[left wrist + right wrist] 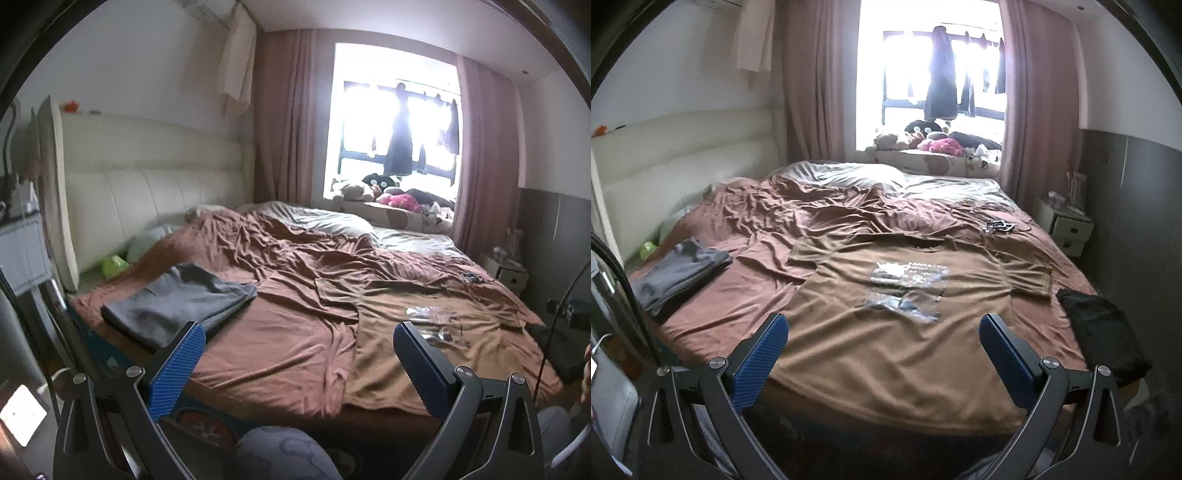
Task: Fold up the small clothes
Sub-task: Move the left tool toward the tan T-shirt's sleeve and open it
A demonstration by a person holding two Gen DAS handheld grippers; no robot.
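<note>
While both grippers sit off the near bed edge, we see the left gripper (297, 354) spread wide with nothing between its blue pads, and the right gripper (882, 345) equally wide and empty. Finger bases run out of frame at the bottom in both views.

The brown T-shirt (905, 332) lies flat, print up, on the bed (713, 325), just beyond the right gripper; its hem hangs over the near edge and we can't see where it ends. The chest print (908, 291) is blurred, only a few letters legible. In the left wrist view the shirt is cut by the right finger, and its colour is close to the sheet's, so its edges are hard to trace.

The folded grey garment (177, 302) sits at the near left of the bed, partly hidden by the left finger. The black garment (1104, 328) lies at the right edge, just beside the shirt's sleeve; shape unreadable.

Mid-bed, a small dark tangled item (999, 226) is too small to identify. Further back, the rumpled bedding hides the pillows. The window (923, 74) is blown out; the hanging clothes (940, 70) show only as silhouettes. The plush toys (923, 142) on the sill blur together.
</note>
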